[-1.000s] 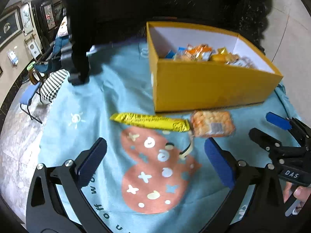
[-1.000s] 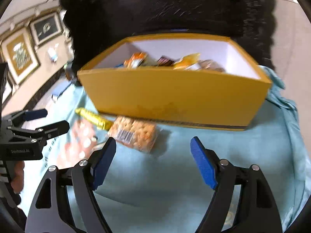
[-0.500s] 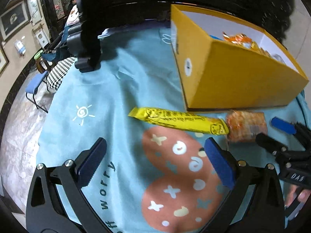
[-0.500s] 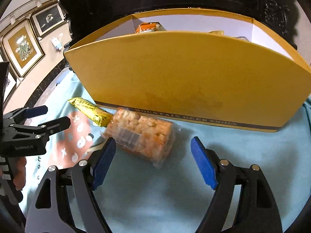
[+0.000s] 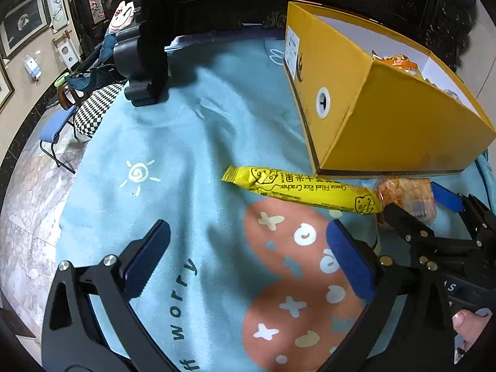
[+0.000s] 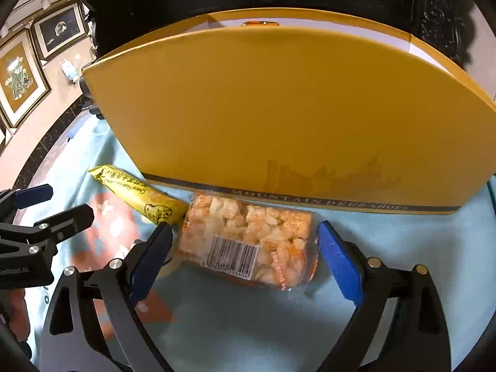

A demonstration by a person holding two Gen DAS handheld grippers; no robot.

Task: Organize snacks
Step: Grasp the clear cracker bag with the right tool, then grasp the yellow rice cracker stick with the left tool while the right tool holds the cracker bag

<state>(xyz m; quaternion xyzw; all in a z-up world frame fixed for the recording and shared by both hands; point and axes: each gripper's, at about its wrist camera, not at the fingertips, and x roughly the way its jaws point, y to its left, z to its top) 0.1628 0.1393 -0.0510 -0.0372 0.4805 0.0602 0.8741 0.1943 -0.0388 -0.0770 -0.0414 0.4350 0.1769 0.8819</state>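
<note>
A clear pack of orange crackers (image 6: 248, 241) lies on the light blue cloth against the front wall of the yellow box (image 6: 279, 117). My right gripper (image 6: 245, 257) is open, its blue pads on either side of the pack, not closed on it. A long yellow rice-cracker bar (image 5: 300, 189) lies to the pack's left, also in the right wrist view (image 6: 136, 192). My left gripper (image 5: 248, 260) is open and empty over the cloth, short of the bar. The box (image 5: 387, 117) holds several snack packets (image 5: 396, 62).
A black stand base (image 5: 145, 86) sits on the cloth (image 5: 186, 142) at the far left. Beyond the table's left edge are a chair and marble floor. Dark carved furniture stands behind the box. The right gripper shows in the left wrist view (image 5: 427, 214).
My right gripper moved forward and down until its pads flank the cracker pack. My left gripper moved left and closer to the cloth, so the yellow bar sits further right in its view.
</note>
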